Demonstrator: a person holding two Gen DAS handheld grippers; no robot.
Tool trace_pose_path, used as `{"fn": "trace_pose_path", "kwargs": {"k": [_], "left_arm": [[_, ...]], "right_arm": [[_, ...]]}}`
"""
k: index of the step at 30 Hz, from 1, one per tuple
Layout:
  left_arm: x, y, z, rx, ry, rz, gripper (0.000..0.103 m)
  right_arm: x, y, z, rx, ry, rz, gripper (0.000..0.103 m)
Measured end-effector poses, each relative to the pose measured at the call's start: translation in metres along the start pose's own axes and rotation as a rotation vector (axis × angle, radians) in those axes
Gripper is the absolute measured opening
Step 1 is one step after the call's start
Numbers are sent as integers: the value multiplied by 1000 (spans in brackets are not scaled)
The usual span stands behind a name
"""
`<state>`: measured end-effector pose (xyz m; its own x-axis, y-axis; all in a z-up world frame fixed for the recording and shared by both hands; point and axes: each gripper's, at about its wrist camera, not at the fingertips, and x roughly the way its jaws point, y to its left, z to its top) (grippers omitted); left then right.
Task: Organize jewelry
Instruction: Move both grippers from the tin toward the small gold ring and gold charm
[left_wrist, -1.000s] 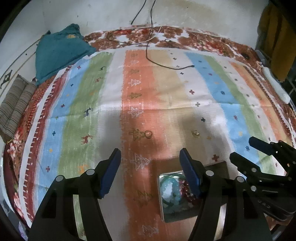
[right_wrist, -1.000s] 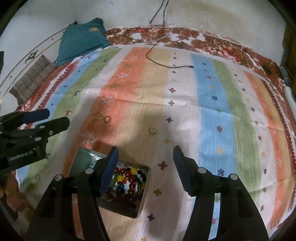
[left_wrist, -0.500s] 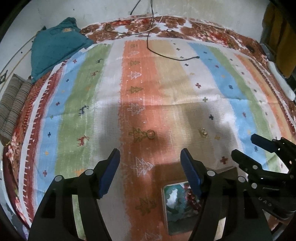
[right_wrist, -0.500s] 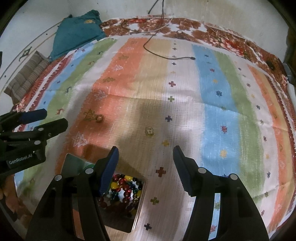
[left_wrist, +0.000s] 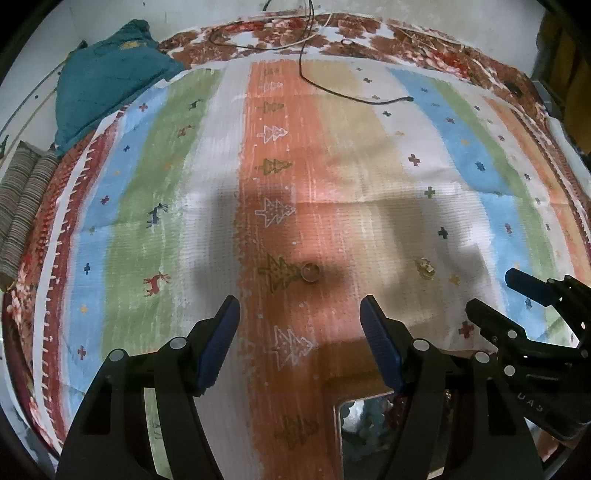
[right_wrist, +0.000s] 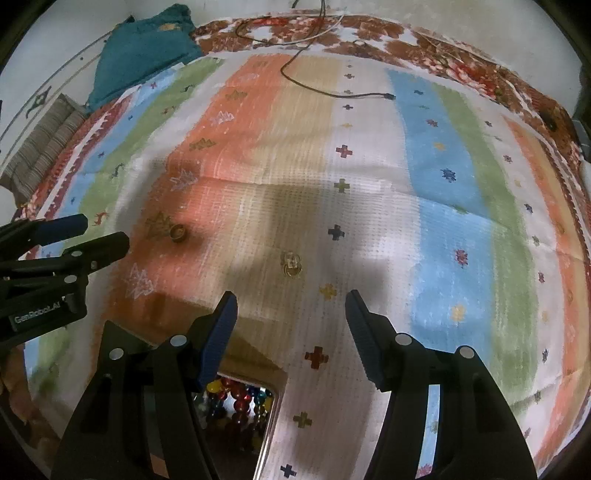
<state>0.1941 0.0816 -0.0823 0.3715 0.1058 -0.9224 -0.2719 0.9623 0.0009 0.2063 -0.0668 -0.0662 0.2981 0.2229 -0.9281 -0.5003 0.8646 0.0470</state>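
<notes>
Striped bedsheet (left_wrist: 369, 155) as work surface. Gold ring (left_wrist: 310, 272) lies beyond the open tin (right_wrist: 271, 413) of beads, ahead of the left gripper (left_wrist: 299, 345), whose jaws are spread wide and hold nothing. Small gold earring (right_wrist: 292, 265) lies just ahead of the right gripper (right_wrist: 290, 332), also wide and empty. Risk judged: thin pieces could be pushed into soft cloth or slip from the pads. Black cable (left_wrist: 351, 96) and teal cloth (left_wrist: 107, 85) lie far beyond the tin; nothing blocks.

Striped orange, blue, green cloth (left_wrist: 362, 155); teal pillow (left_wrist: 107, 81); gold ring (left_wrist: 310, 272)
</notes>
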Motion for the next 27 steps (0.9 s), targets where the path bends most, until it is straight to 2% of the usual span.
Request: {"fn": "trace_pose_path", "kwargs": {"k": [27], "left_arm": [[54, 1, 19, 18, 93, 8, 65]], "right_arm": [[46, -3, 17, -8, 100, 11, 54]]}}
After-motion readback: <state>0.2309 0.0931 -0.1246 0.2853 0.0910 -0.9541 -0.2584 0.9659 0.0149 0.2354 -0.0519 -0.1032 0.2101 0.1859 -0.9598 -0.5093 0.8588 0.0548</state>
